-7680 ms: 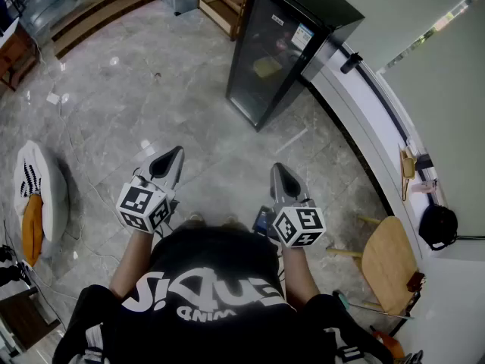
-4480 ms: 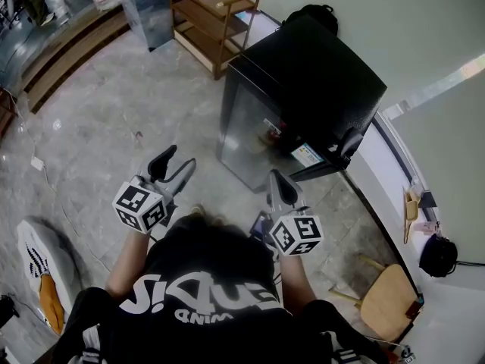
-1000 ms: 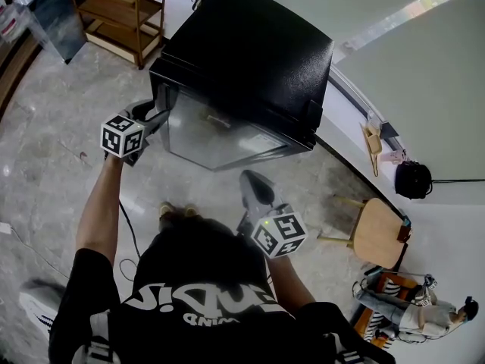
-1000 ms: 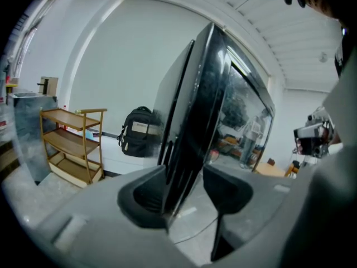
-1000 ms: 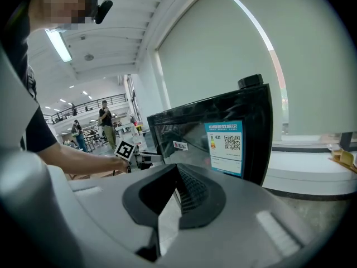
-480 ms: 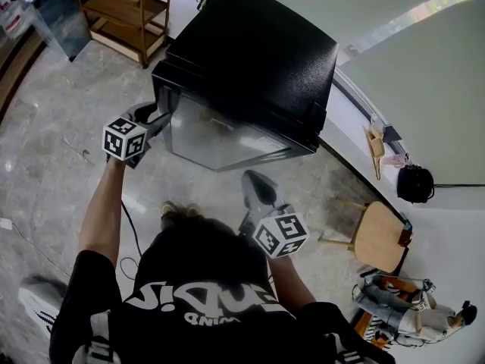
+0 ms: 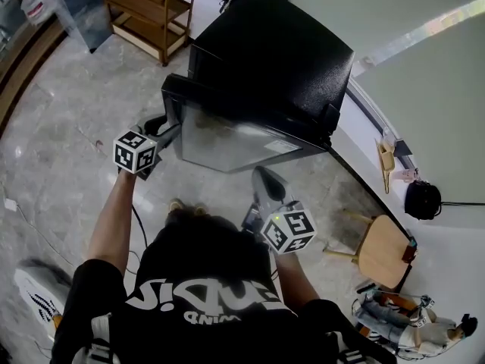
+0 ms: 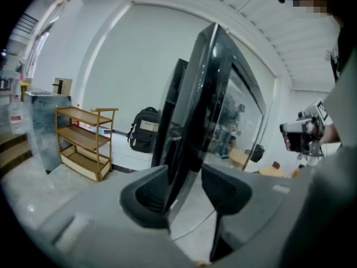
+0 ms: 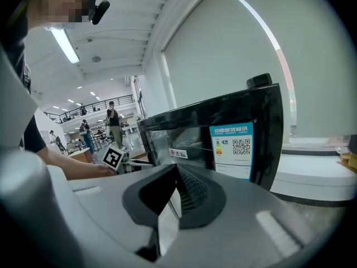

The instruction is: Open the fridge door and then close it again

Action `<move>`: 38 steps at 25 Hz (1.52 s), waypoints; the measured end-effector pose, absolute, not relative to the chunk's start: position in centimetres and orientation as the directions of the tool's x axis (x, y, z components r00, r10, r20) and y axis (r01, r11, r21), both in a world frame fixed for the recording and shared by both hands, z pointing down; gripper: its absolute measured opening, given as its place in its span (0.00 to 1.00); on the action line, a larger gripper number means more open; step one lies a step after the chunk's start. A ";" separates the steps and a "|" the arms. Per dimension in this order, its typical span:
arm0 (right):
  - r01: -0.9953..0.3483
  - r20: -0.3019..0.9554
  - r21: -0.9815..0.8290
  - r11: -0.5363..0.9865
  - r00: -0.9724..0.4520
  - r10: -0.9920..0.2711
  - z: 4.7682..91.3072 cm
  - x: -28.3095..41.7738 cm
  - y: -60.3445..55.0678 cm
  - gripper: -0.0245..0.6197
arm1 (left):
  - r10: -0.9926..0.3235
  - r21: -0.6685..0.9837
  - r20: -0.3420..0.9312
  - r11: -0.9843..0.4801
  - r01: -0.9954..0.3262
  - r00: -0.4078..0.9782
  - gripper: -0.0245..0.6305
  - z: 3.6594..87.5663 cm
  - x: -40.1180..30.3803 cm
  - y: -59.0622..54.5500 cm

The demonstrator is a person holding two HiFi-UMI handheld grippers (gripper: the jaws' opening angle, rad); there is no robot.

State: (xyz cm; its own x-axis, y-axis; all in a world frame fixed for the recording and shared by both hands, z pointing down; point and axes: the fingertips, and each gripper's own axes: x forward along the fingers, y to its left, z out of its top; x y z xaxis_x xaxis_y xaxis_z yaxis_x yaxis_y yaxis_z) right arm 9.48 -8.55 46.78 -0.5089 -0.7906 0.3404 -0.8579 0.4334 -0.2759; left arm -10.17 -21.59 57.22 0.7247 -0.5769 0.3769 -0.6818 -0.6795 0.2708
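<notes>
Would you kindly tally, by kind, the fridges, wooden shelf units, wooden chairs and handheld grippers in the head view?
fridge: 1
wooden shelf unit: 1
wooden chair: 1
grippers: 2, the left gripper and the right gripper
Total: 5

At the bottom of the head view, the person wore a black T-shirt (image 7: 204,256) with white lettering across the back and white stripes on its short sleeves (image 7: 82,305). The left gripper (image 7: 170,126) and the right gripper (image 7: 265,177) were grey with dark jaws, and each carried a black-and-white marker cube.
</notes>
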 end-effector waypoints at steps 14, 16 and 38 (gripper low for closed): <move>-0.863 0.294 -0.275 0.425 -0.496 -0.817 45.5 10.3 -7.8 0.03 | -0.608 0.349 0.372 -0.609 -0.713 0.701 0.28 56.8 -11.8 -13.1; -0.864 0.293 -0.274 0.423 -0.494 -0.819 45.4 10.6 -7.8 0.03 | -0.606 0.362 0.372 -0.603 -0.711 0.703 0.27 56.8 -11.7 -12.1; -0.862 0.269 -0.279 0.424 -0.494 -0.827 45.2 11.0 -6.6 0.03 | -0.606 0.419 0.378 -0.562 -0.713 0.700 0.23 56.7 -10.7 -4.1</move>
State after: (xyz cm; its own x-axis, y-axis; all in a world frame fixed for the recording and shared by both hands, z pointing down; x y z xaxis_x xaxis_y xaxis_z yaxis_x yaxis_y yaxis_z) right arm 11.02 -6.62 45.15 -0.4940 -0.8269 0.2686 -0.8616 0.4243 -0.2786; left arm -10.74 -4.09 56.69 0.7003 -0.6058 0.3777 -0.7127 -0.5624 0.4193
